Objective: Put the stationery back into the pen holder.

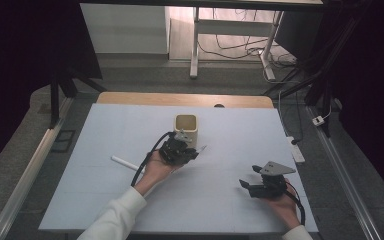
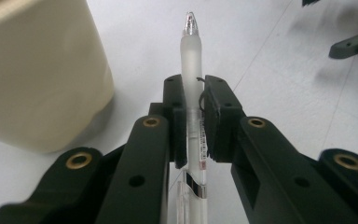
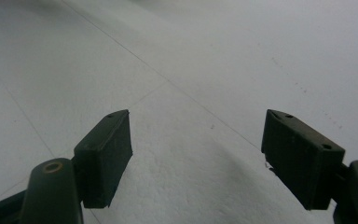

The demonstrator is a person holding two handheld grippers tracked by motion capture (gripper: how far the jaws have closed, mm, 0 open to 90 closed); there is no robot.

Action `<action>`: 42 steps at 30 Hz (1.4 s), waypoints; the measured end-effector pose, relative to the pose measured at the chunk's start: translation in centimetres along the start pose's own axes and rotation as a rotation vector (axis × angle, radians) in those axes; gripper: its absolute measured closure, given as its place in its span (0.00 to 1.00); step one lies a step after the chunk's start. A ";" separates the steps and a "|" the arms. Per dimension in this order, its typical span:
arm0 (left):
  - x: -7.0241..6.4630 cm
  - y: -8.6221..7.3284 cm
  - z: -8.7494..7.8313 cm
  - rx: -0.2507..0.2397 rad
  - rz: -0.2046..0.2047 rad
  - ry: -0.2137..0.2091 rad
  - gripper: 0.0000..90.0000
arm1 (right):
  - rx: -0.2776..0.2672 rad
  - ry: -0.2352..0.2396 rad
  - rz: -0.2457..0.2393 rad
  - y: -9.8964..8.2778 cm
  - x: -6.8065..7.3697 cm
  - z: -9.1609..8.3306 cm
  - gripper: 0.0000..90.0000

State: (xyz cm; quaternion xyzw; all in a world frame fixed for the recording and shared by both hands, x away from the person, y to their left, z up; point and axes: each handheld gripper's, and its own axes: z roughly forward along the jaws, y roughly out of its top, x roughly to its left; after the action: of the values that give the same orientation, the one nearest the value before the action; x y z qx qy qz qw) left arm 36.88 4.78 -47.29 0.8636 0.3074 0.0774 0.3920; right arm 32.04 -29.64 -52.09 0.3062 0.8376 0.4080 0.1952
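A cream square cup (image 1: 186, 128) stands open-topped near the middle of the white table sheet (image 1: 105, 130). My left gripper (image 1: 187, 152) hovers just in front of the cup, shut on a clear-white pen (image 2: 191, 79) whose tip pokes out past the jaws (image 1: 201, 148). In the left gripper view the cup (image 2: 37, 74) rises at the left, close beside the jaws. A second white pen (image 1: 122, 162) lies flat to the left of my left hand. My right gripper (image 1: 249, 179) rests low at the front right, open, with bare sheet between its fingers (image 3: 105, 154).
The sheet covers a wooden table whose far edge (image 1: 180, 99) shows behind the cup. Black cables trail from both grippers. Metal rails run along the floor on both sides, and desk legs with loose cables stand beyond the table.
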 end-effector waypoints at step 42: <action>1.8 -1.2 -6.7 -0.308 -0.064 0.002 0.88 | 0.004 -0.010 -0.003 0.0 0.1 0.0 0.26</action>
State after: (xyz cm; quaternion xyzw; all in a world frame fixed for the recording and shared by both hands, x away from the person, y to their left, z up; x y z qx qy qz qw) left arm 35.24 10.67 -43.81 0.7829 0.3195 0.1119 0.5220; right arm 31.96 -29.63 -52.07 0.3074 0.8380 0.4043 0.1995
